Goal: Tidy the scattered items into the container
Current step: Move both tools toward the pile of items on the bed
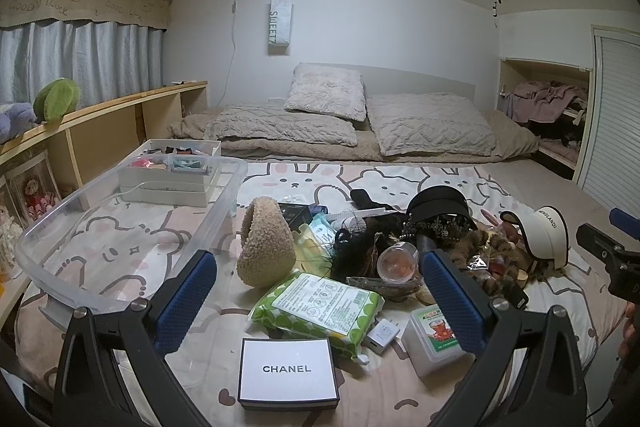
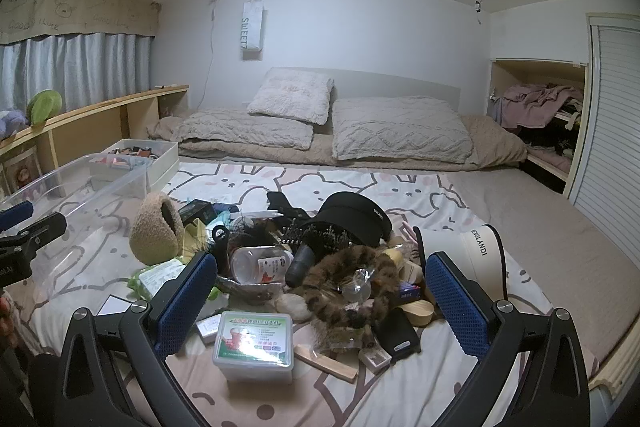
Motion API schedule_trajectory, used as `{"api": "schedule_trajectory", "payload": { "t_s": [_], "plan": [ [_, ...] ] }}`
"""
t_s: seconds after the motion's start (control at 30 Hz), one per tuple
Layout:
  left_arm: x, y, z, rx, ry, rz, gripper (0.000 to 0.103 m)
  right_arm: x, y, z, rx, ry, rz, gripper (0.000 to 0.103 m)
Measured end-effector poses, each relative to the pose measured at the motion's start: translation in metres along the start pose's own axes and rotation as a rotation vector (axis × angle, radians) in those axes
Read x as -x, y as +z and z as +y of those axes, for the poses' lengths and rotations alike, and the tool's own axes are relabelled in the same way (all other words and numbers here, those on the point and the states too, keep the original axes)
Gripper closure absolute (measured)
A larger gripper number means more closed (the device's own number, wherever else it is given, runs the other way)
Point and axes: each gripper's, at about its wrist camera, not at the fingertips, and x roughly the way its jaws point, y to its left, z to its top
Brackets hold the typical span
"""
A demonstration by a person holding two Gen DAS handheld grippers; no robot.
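Observation:
A clear plastic bin (image 1: 224, 195) lies on the bed at the left; it also shows in the right wrist view (image 2: 120, 183). A heap of items lies to its right: a fuzzy beige headband (image 1: 266, 247), a green wipes pack (image 1: 320, 307), a white CHANEL box (image 1: 287, 373), a lidded tea box (image 2: 254, 345), a leopard scrunchie (image 2: 352, 287), a black visor (image 2: 356, 217) and a white visor (image 2: 476, 259). My left gripper (image 1: 318, 291) is open and empty above the wipes pack. My right gripper (image 2: 320, 295) is open and empty above the heap.
A white organiser box (image 1: 172, 167) with small items stands behind the bin. Pillows (image 1: 428, 127) lie at the head of the bed. A wooden shelf (image 1: 100, 115) runs along the left. A closet nook (image 1: 548, 115) is at the right.

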Motion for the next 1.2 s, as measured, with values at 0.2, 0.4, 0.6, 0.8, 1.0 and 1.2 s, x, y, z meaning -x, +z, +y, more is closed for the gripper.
{"api": "schedule_trajectory", "payload": {
  "t_s": [0.2,0.4,0.6,0.8,1.0,1.2],
  "plan": [
    [-0.001,-0.002,-0.001,-0.001,-0.004,0.003,0.0,-0.002,-0.001,0.002,-0.001,0.005,0.008,0.0],
    [-0.004,-0.003,-0.002,-0.001,-0.004,0.01,0.0,-0.003,-0.003,0.003,-0.001,0.004,0.015,0.0],
    [-0.008,-0.003,0.003,0.011,0.002,0.022,0.0,-0.008,-0.002,-0.003,-0.034,0.023,0.029,0.0],
    [-0.021,-0.008,0.008,0.016,0.008,0.049,0.0,-0.017,-0.005,-0.012,-0.06,0.018,0.05,0.0],
    [-0.036,-0.014,0.009,0.01,0.023,0.077,0.0,-0.026,-0.01,-0.026,-0.119,0.066,0.075,0.0],
    [-0.054,-0.022,0.004,-0.011,0.019,0.115,0.0,-0.039,-0.021,-0.041,-0.163,0.067,0.103,0.0]
  ]
}}
